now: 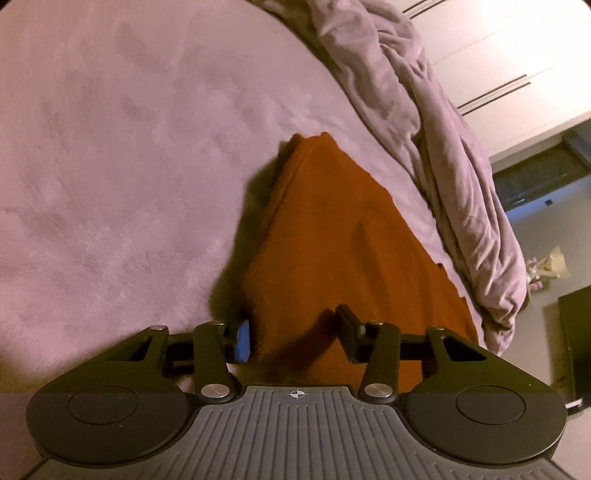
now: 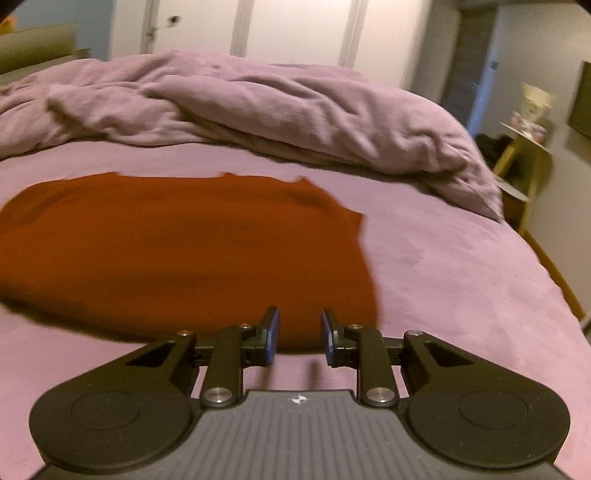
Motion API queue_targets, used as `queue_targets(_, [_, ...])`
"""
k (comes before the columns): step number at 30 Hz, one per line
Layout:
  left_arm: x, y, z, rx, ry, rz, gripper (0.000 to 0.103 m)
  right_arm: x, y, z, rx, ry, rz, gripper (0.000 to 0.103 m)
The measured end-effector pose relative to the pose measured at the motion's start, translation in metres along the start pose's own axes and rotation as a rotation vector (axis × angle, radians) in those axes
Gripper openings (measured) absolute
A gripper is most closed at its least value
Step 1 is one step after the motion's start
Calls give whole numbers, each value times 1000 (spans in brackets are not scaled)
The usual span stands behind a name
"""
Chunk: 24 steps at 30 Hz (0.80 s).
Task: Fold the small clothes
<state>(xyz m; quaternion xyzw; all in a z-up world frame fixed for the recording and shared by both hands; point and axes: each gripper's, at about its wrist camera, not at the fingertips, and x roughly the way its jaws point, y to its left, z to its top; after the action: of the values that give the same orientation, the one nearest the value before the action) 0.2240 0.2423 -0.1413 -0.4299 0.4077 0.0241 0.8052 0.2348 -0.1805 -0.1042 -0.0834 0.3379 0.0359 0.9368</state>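
Observation:
A rust-orange garment [image 1: 343, 236] lies folded on the purple bed sheet [image 1: 110, 166]. In the left wrist view my left gripper [image 1: 295, 338] is open, its fingers standing either side of the garment's near end, low over the cloth. In the right wrist view the same garment [image 2: 177, 243] lies flat and wide ahead. My right gripper [image 2: 298, 338] is open and empty, its fingers just at the garment's near right edge, above the sheet [image 2: 461, 280].
A crumpled purple duvet [image 2: 258, 107] is heaped along the far side of the bed, also in the left wrist view [image 1: 443, 147]. White wardrobe doors [image 2: 295, 33] stand behind. A small side table [image 2: 524, 147] with items stands right of the bed.

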Motion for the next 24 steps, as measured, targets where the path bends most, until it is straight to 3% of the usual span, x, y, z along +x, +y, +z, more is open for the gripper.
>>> queue_targets(6, [13,8,14,-95,7,-46,50,-3,49,1,-80,11,108,23])
queue_targets(9, [22,8,19,-102,9,-24,28,-7,72,-2,-123,12,148,23])
queue_targets(12, [22,11,21,-127,7,-56,19,-10,89,-4,-156,14,178,23])
queue_targets(15, [15,10,22,-109,-14,-95,19,-9,99,-4,-185,9,197,23])
queue_targets(17, [15,11,22,-100,-14,-82,19,-8,101,-4,-198,7,205,23])
queue_targets(19, [20,16,23,-127,4,-64,27,-8,104,-3,-204,3,211,23])
queue_targets(24, [25,23,25,-173,25,-81,28,-8,104,-1,-184,9,220,23])
